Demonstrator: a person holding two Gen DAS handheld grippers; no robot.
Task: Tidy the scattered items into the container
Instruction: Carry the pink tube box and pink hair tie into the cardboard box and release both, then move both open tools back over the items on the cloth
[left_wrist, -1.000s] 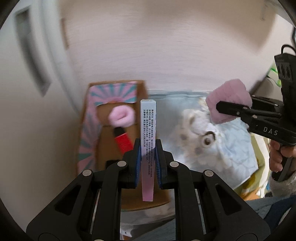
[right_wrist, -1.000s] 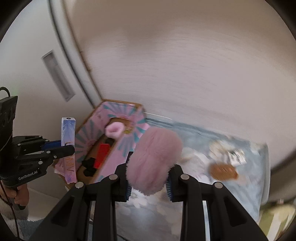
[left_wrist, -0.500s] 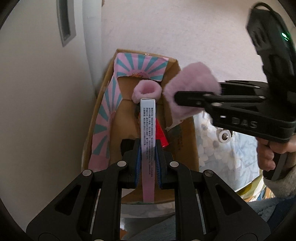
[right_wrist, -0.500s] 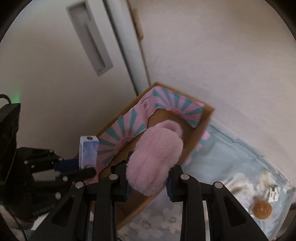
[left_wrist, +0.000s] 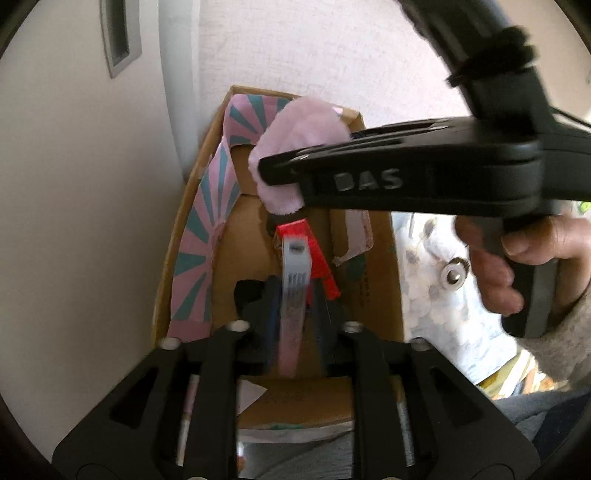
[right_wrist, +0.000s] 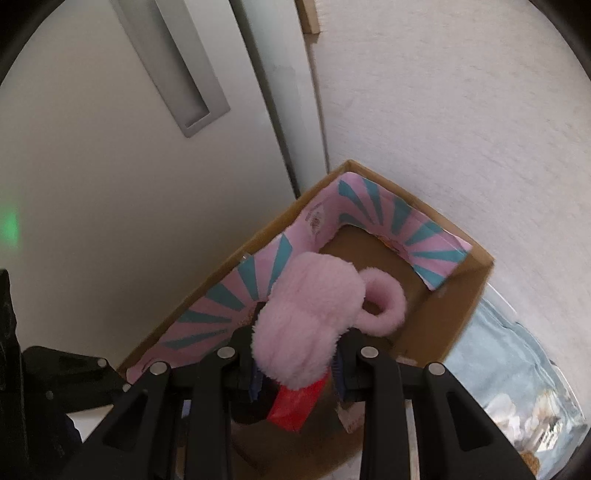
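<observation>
The cardboard box (right_wrist: 467, 306) stands open against the wall, its inner walls lined with pink paper bearing teal rays; a slim pink-and-white carton (left_wrist: 293, 295) stands upright over the box's near end, blurred; a fluffy pink piece (right_wrist: 306, 321) hangs above the box's middle (soft, rounded, pile like fleece); a matching pink ring (right_wrist: 386, 302) lies on the floor near the far end; a red item (left_wrist: 317, 258) lies slantwise near the middle.

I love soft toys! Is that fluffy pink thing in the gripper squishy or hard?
Probably squishy: the fluffy pink thing bulges around the right gripper, whose jaws are opening. It looks light and unlikely to break landing in the cardboard box.
</observation>
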